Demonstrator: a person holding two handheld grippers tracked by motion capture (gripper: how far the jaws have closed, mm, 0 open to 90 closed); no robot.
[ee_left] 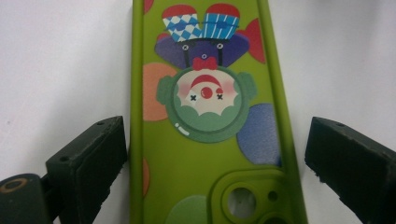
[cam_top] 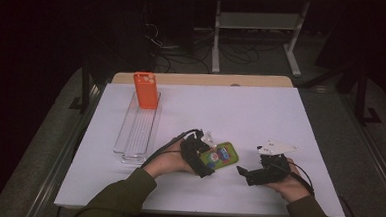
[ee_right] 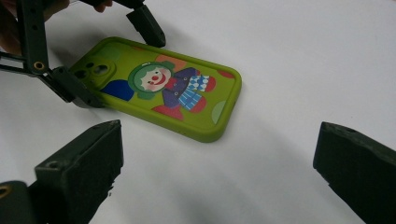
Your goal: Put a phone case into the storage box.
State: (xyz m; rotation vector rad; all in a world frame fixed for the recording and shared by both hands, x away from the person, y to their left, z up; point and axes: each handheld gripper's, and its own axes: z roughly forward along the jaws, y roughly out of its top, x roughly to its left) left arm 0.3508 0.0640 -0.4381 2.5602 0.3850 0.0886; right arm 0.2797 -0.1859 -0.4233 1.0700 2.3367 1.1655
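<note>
- Lying flat on the white table, printed back upward, is the green phone case, near the table's front edge and between the person's two hands.
- Its back bears a cartoon clown with a green ruff and a red nose; the camera cutout sits at the end nearest the left gripper.
- That left gripper straddles the cutout end of the case, one jaw along each long edge. In the left gripper view one jaw sits right against the case's edge and the other stands a little off the far edge; the jaws look partly spread and not yet pinching, though contact on the near side is hard to judge.
- The left hand holds this gripper low over the table, with a dark olive sleeve behind it.
- The right gripper rests near the other end of the case, apart from it, jaws spread wide with bare table between them.
- A clear plastic tray lies well apart on the left side of the table.
- An orange phone case stands upright at the tray's far end.
</note>
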